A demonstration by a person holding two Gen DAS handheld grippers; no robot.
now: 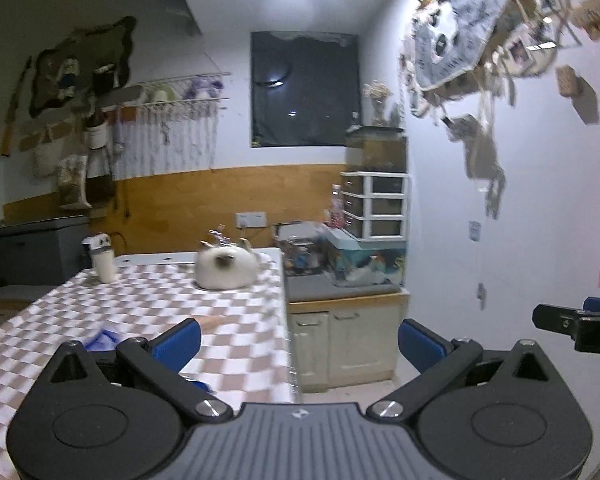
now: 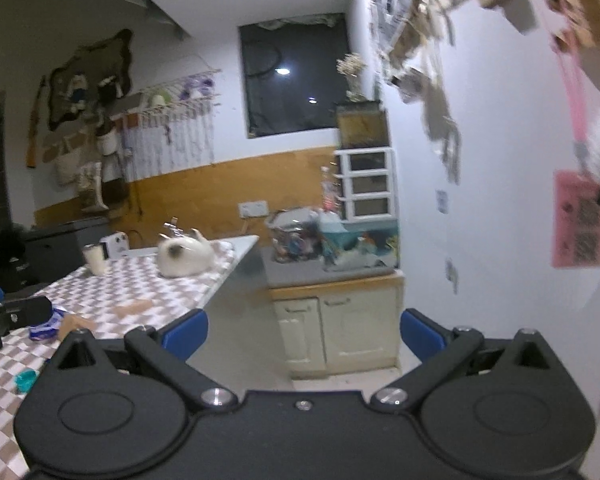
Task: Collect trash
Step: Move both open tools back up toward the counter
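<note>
Trash lies on the checkered tablecloth (image 2: pixel 148 280): a blue wrapper (image 2: pixel 46 326), tan scraps (image 2: pixel 134 306) and a small teal piece (image 2: pixel 26 380). In the left wrist view the blue wrapper (image 1: pixel 102 340) shows just beyond my left finger, and a tan scrap (image 1: pixel 216 322) lies farther in. My left gripper (image 1: pixel 298 344) is open and empty over the table's right edge. My right gripper (image 2: pixel 303 334) is open and empty, to the right of the table over the floor. Each gripper shows at the edge of the other's view.
A white cat (image 1: pixel 224 270) lies on the far end of the table, near a white cup (image 1: pixel 104 260). Beyond the table stand a low cabinet (image 1: pixel 344 340) with a fish tank (image 1: pixel 364 264) and a drawer unit (image 1: pixel 376 204). Hangings crowd the right wall.
</note>
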